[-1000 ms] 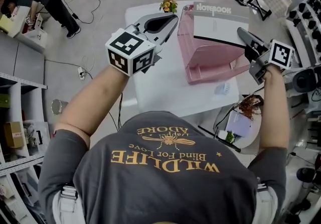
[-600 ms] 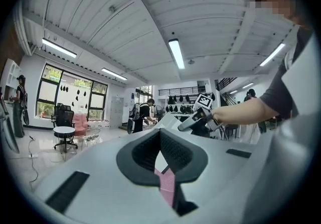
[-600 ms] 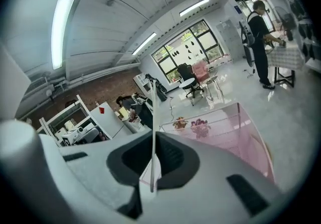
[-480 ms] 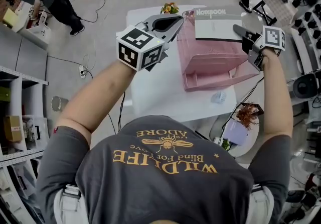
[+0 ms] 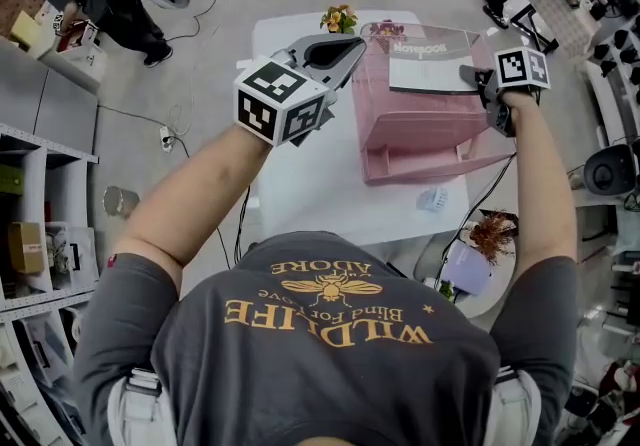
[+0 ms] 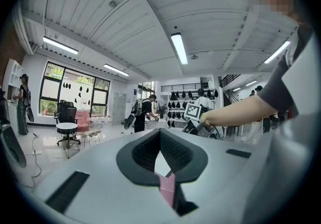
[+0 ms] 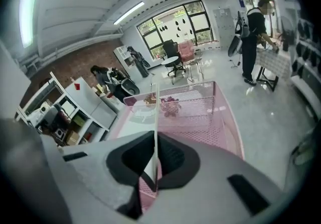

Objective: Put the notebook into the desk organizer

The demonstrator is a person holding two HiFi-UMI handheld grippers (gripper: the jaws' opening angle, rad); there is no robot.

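- The right claw (image 5: 470,76) is shut tight on the right-hand edge of the notebook (image 5: 432,72). In the right gripper view the pads press on it, and the cover shows edge-on as a thin white line between them.
- The pink mesh desk organizer (image 5: 420,149) stands on the white tabletop (image 5: 300,184), directly ahead of and below that claw.
- From the claw the notebook reaches leftward across the organizer's far half, with its title strip on the far side.
- The sheet lies in line with the claw, which slants down into the basket. The remaining travel looks like a plain slide down along the sheet's own plane.
- No view shows whether the notebook's lower edge already rests on the organizer's floor.
- The left claw (image 5: 352,42) has its tips together with nothing between them. It hovers level just beside the organizer's far left corner, and no contact can be made out.
- The left claw is the nearer one to that wall if the basket needs steadying. The right hand alone carries the notebook.
- A second ago the notebook stood higher and nearer the head camera, with most of its white face above the organizer's rim.
- It now sits lower and farther in, behind the rear wall's rim.
- The right hand has gone forward and down with it.
- The left claw has edged slightly toward the organizer.
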